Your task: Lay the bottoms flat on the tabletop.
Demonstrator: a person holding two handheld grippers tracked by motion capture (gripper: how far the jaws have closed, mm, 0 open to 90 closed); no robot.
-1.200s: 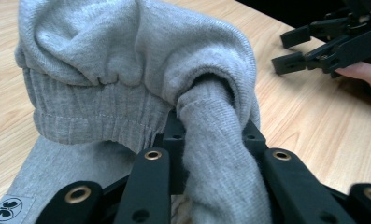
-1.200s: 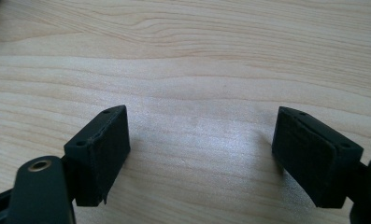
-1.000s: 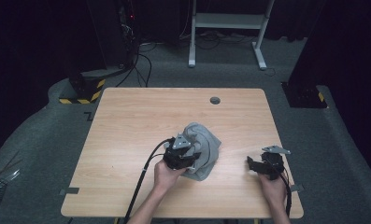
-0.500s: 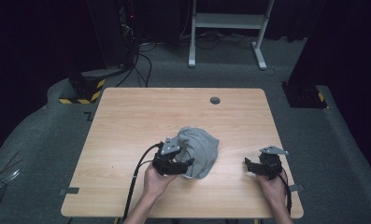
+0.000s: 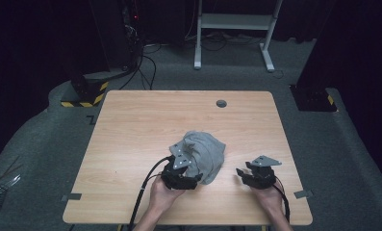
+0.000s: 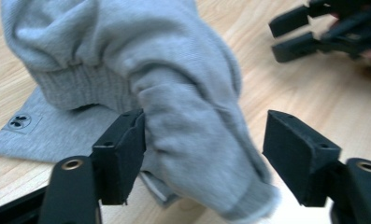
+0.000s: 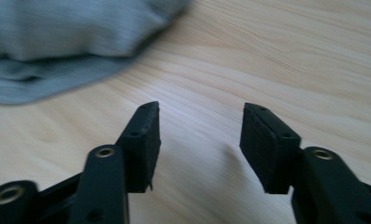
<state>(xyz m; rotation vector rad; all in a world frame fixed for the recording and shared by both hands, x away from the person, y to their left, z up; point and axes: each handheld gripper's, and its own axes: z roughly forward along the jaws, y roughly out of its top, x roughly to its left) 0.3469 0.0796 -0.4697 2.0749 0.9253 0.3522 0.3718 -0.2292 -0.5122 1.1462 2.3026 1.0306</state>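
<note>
- The left gripper [image 6: 204,154] is held with fingers spread around a fold of the grey garment [image 5: 203,153], not yet clenched; closing is judged next.
- The right gripper [image 7: 199,144] is released, over bare counter [image 5: 140,125].
- The garment lies crumpled mid-counter.
</note>
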